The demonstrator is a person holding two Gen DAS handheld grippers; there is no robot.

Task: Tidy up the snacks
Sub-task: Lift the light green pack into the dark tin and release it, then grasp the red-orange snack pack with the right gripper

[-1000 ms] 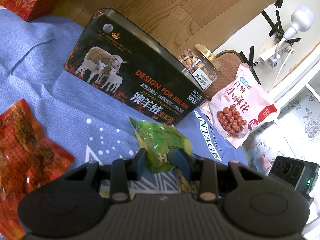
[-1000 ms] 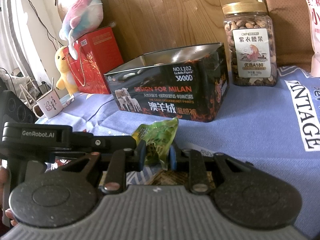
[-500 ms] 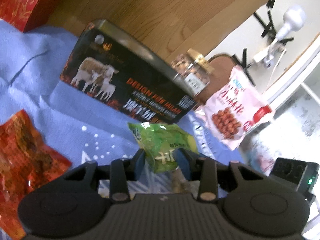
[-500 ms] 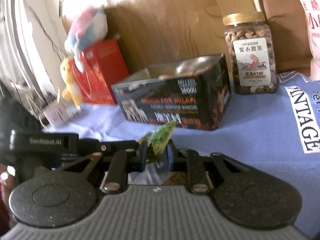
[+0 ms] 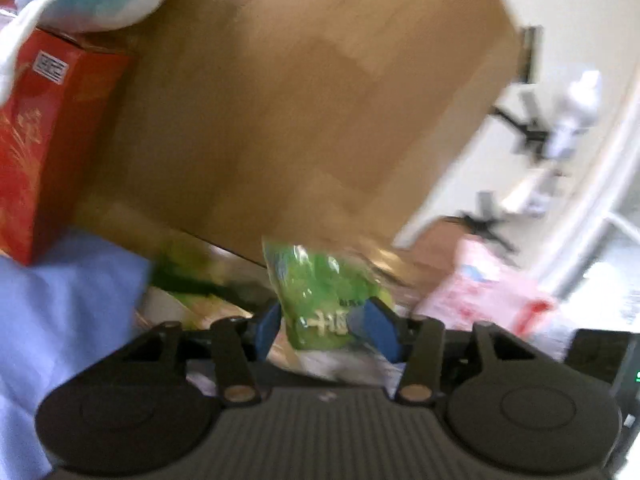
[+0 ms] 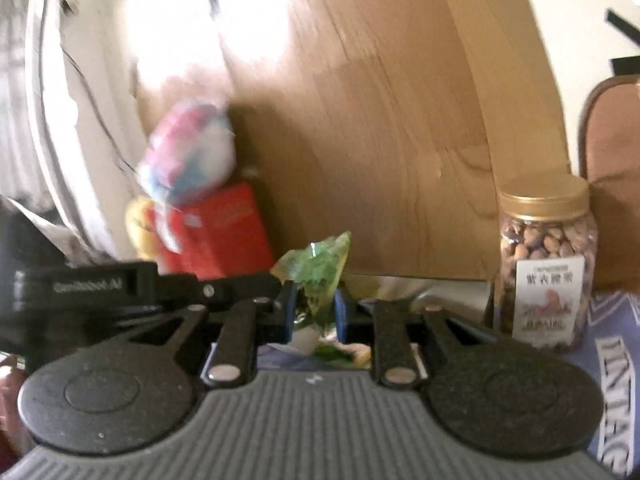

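while both grippers' jaws were opening around the green snack packet (image 5: 320,300), left gripper (image 5: 326,326) wider than right gripper (image 6: 312,312), nut jar (image 6: 546,264) and red box (image 5: 36,140) stood nearby; pad contact lost in blur.

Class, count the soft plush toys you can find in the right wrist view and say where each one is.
2. A pink, white and blue plush toy sits on top of the red box; a yellow plush toy stands left of that box. Others may be hidden.

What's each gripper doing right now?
Left gripper: jaws opening, green snack packet between them.
Right gripper: jaws opening, same packet between them.
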